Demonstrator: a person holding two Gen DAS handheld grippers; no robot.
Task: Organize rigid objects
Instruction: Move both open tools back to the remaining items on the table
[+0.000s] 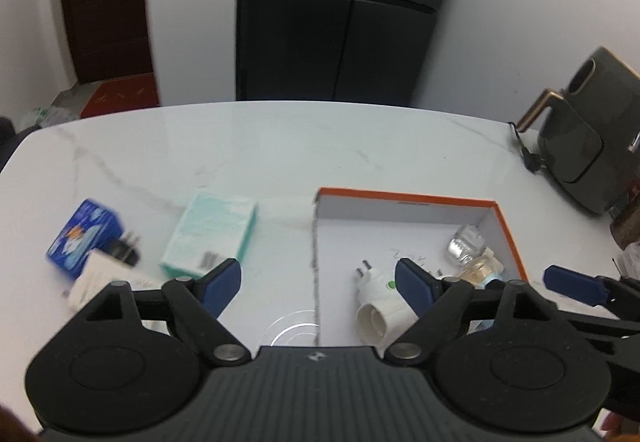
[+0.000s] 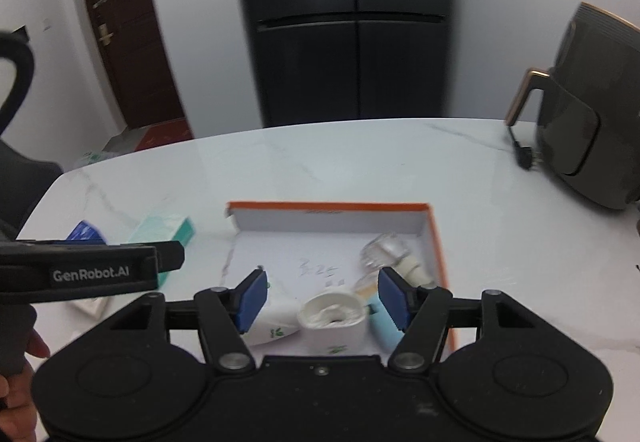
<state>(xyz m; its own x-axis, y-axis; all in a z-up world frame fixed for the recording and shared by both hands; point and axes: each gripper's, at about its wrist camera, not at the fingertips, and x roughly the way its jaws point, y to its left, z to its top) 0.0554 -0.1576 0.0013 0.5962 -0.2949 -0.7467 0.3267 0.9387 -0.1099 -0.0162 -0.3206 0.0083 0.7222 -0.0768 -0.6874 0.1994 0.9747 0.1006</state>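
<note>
Lying ahead-left of the left gripper, the teal box is pointing its long axis away from the tool, just beyond the left fingertip. Both grippers are gaping wide, holding nothing. The right gripper is hovering over the orange tray, where 1 white plug adapter is already sitting, so the left looks nearer the box.

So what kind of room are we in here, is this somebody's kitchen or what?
Most likely a home kitchen or dining area. A tall dark multi-door fridge stands against the wall behind a white marble-look table, an air fryer sits at the table's right end, and a brown wooden door is off to the left.
</note>
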